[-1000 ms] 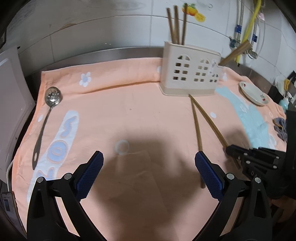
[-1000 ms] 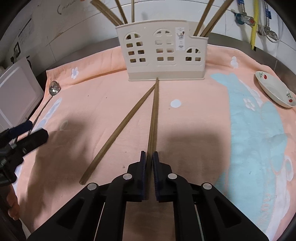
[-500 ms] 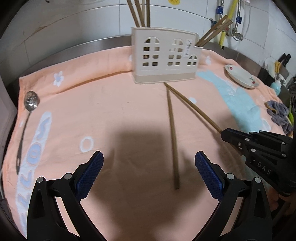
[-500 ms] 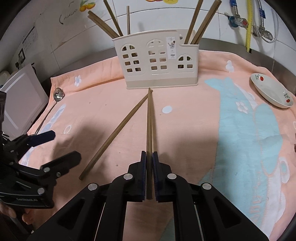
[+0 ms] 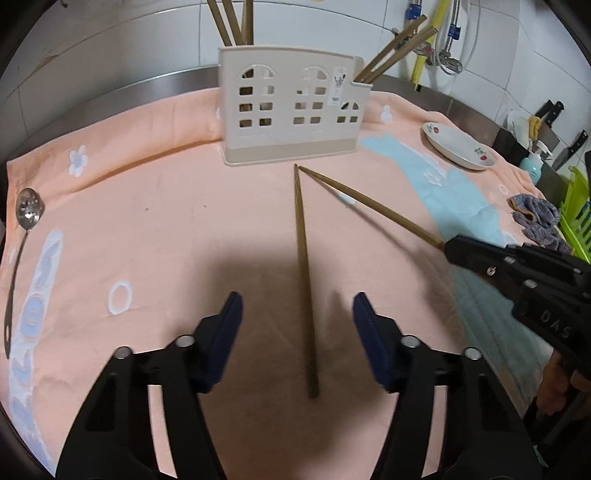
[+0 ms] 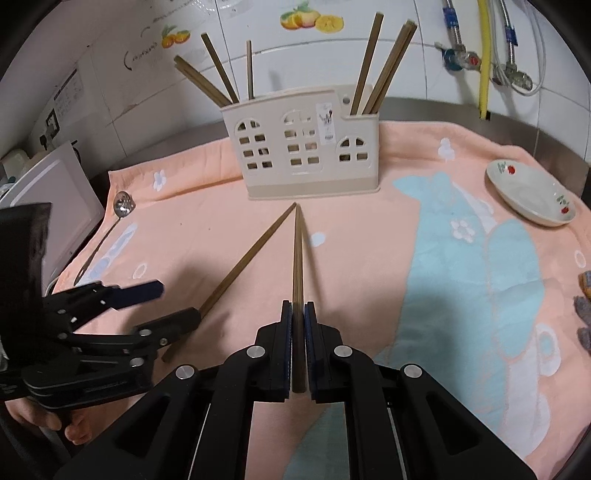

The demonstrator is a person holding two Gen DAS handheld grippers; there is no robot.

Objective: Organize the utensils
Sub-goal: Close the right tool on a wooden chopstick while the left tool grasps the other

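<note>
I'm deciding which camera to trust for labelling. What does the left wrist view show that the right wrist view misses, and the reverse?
Only the left wrist view: knives and a green rack at the far right.
Only the right wrist view: fruit stickers on the wall tiles and a white appliance at the left.
Both: the cream holder, the plate, the slotted spoon, the loose chopstick between the closing left hand-held gripper, and the right hand-held gripper shut on the other chopstick.

White tiled wall (image 6: 406,66), steel counter (image 5: 147,83).
</note>
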